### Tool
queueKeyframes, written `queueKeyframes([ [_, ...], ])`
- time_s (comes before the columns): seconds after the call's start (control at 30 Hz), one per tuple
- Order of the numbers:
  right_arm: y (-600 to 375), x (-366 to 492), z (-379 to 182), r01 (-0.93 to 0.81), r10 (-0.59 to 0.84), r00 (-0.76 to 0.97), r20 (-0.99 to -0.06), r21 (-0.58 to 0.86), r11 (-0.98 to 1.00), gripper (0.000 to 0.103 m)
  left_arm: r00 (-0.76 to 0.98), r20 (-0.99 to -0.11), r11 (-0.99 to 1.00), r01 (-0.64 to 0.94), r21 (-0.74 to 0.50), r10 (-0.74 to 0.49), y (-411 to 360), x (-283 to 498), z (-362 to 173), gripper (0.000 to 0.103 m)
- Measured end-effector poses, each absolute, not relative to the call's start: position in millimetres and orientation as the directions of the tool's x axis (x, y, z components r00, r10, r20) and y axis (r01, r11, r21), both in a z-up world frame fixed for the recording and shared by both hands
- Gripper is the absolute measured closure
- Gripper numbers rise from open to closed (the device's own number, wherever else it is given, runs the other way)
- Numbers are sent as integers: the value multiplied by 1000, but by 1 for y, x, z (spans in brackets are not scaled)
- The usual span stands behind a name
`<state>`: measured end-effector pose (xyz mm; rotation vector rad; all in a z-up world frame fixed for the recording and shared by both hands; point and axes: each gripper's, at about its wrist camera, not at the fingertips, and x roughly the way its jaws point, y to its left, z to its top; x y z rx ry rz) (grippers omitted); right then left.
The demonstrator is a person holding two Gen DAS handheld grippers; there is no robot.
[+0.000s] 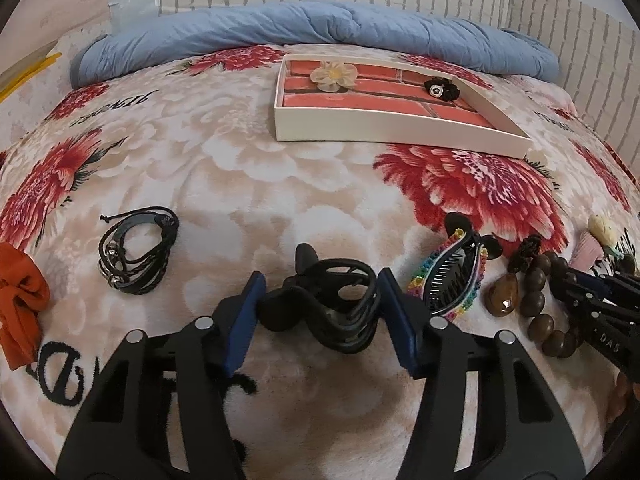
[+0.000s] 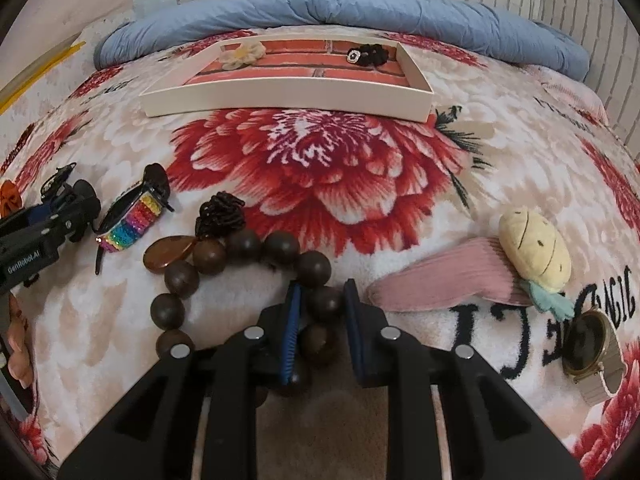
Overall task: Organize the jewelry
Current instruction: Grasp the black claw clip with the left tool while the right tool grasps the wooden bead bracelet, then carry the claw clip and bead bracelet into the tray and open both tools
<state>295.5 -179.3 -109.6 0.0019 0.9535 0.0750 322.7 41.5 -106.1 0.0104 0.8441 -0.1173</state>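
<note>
Soft even light; fisheye-warped, vignetted edges

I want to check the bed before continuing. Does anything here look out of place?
Nothing looks damaged. Most pieces lie loose on the floral blanket, outside the white tray, which holds only a cream fabric flower and a black scrunchie.

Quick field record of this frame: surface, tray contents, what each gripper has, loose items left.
surface: floral blanket
tray: cream flower clip, black scrunchie
left gripper: closed on black claw clip
right gripper: closed on wooden bead bracelet
loose: black cord bracelet, orange scrunchie, rainbow clip, watch
</note>
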Motion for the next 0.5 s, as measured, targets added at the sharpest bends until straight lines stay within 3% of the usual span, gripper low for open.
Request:
queueKeyframes([
  [0.5, -184, 291, -105, -73, 108, 610, -785, 80, 994, 83, 672, -737, 995, 94, -19, -78, 44, 316, -100, 47],
])
